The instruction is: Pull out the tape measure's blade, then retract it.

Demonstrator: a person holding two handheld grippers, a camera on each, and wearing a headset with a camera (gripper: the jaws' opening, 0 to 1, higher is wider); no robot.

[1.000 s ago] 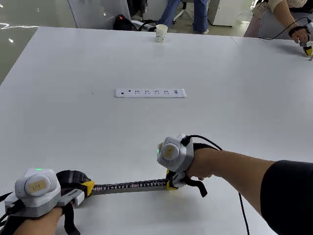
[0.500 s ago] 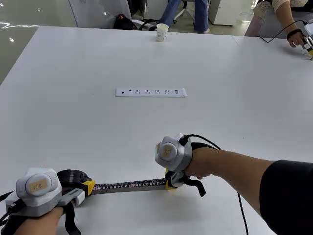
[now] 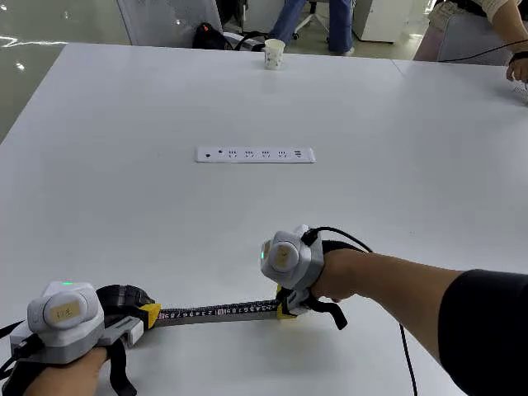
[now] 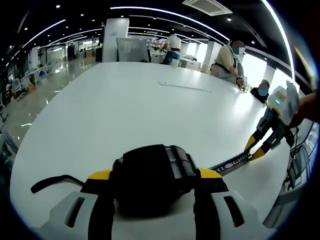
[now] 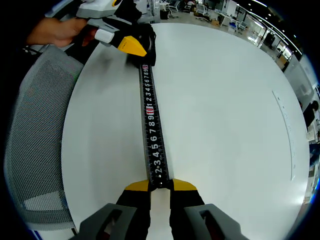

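While pinched at its tip in the right gripper's closed fingers, runs as a numbered blade along the white surface to the black tape measure case clamped in the left gripper's fingers; risks whipping back on any slip.

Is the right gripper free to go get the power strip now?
Probably not yet: the right gripper is shut on the blade, drawn out from the case in the left gripper. The table toward the power strip is bare, so only that hold hinders it.
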